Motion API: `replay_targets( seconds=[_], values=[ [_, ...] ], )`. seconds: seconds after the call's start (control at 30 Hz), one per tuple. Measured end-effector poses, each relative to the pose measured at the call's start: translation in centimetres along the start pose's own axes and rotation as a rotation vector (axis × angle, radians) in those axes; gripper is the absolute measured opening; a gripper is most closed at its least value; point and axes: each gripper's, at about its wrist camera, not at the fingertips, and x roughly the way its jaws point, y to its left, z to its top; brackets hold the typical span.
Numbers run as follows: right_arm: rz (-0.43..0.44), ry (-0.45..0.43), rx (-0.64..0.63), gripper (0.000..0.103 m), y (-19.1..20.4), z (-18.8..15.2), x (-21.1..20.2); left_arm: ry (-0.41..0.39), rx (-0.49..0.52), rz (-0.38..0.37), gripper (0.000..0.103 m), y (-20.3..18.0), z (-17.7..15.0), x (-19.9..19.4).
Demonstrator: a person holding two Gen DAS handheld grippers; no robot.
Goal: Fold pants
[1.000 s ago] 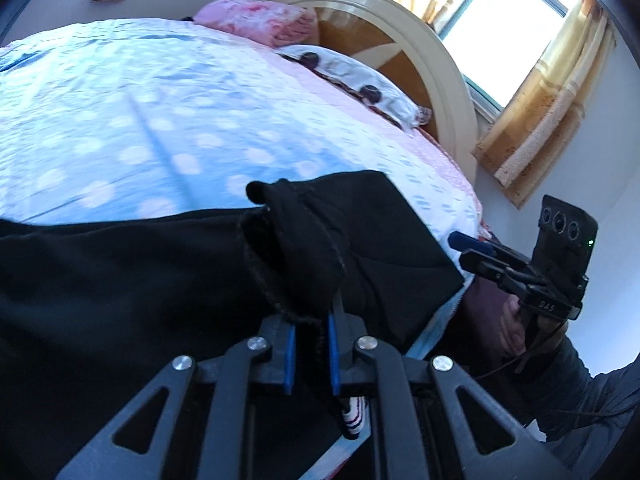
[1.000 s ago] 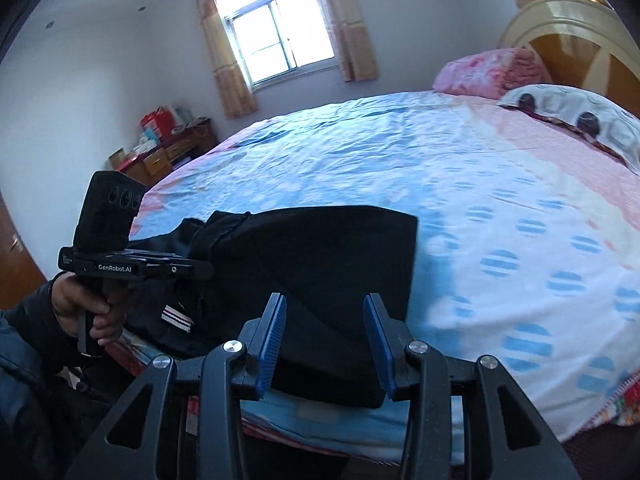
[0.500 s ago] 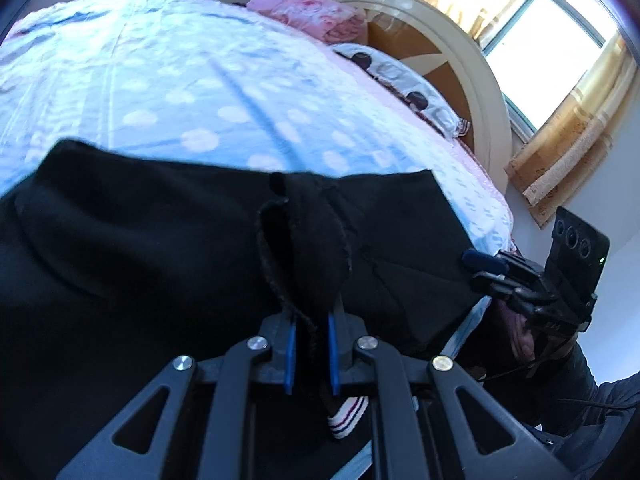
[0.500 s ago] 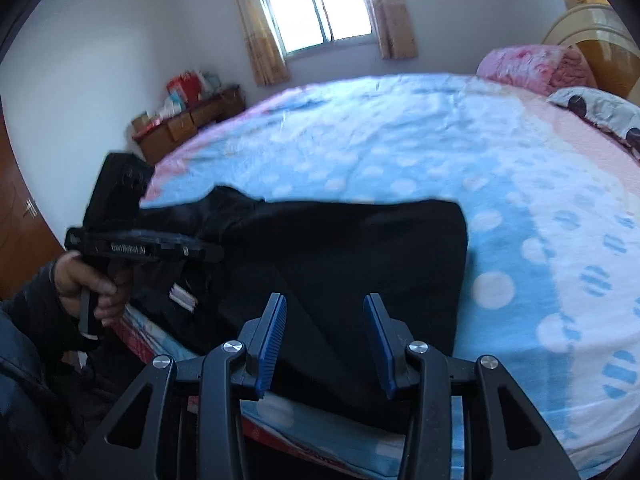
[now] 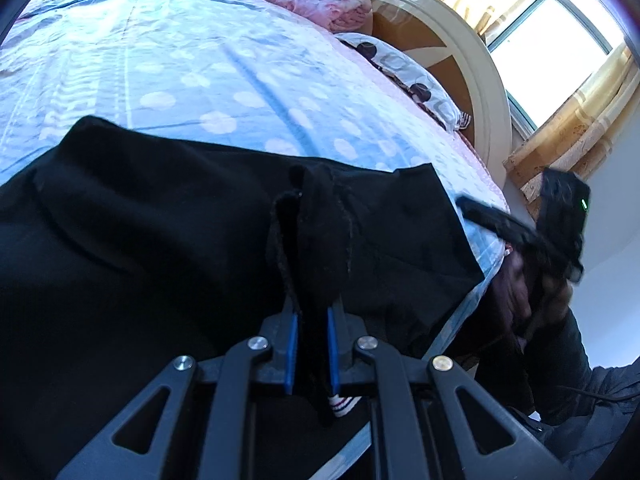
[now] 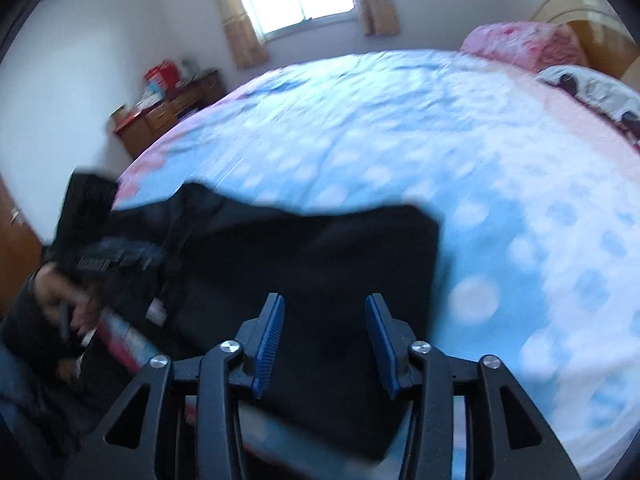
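Black pants [image 5: 168, 232] lie spread on the near edge of a bed with a blue dotted sheet [image 5: 168, 68]. My left gripper [image 5: 311, 320] is shut on a bunched fold of the pants, which stands up between the blue pads. The right gripper shows at the right of that view [image 5: 520, 228], off the bed's corner. In the right wrist view the pants [image 6: 320, 256] lie flat under my open, empty right gripper [image 6: 324, 320], which hovers above their near edge. The left gripper [image 6: 116, 256] shows at the left, blurred.
A pink quilt [image 5: 316, 0] and a patterned pillow [image 5: 404, 68] lie at the headboard [image 5: 472, 64]. A wooden dresser [image 6: 168, 112] with clutter stands by the far wall under a window. The bed's edge runs below the pants.
The left gripper has carried its fold of pants further onto the bed, so more black cloth covers the sheet. The right gripper has moved forward over the pants and stays open.
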Motion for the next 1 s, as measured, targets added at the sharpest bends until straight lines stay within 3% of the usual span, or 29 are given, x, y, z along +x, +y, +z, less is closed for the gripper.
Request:
replay_targets(
  seconds=[0.17, 0.3, 0.47, 0.6, 0.7, 0.83, 1.0],
  values=[
    [-0.016, -0.01, 0.07, 0.05, -1.8, 2.9, 2.8, -0.001, -0.025, 0.01, 0.013, 0.6, -0.4, -0.3],
    [0.021, 0.062, 0.131, 0.05, -3.7, 3.0, 6.5, 0.002, -0.037, 0.002, 0.013, 0.9, -0.4, 0.1],
    [0.001, 0.018, 0.143, 0.05, -3.4, 3.2, 4.5, -0.019, -0.021, -0.01, 0.013, 0.4, -0.5, -0.3],
    [0.066, -0.014, 0.161, 0.05, -2.2, 1.2, 0.2, -0.042, 0.009, 0.02, 0.013, -0.4, -0.9, -0.5],
    [0.122, 0.019, 0.157, 0.05, -0.8, -1.4, -1.2, -0.04, 0.018, 0.043, 0.014, -0.4, -1.2, 0.1],
    [0.068, 0.133, 0.121, 0.051, 0.2, -5.7, 0.3, -0.033, 0.006, 0.041, 0.018, 0.3, -1.4, 0.4],
    [0.051, 0.114, 0.129, 0.051, 0.7, -5.2, 0.1, -0.047, 0.023, 0.062, 0.018, 0.1, -1.7, -0.2]
  ],
)
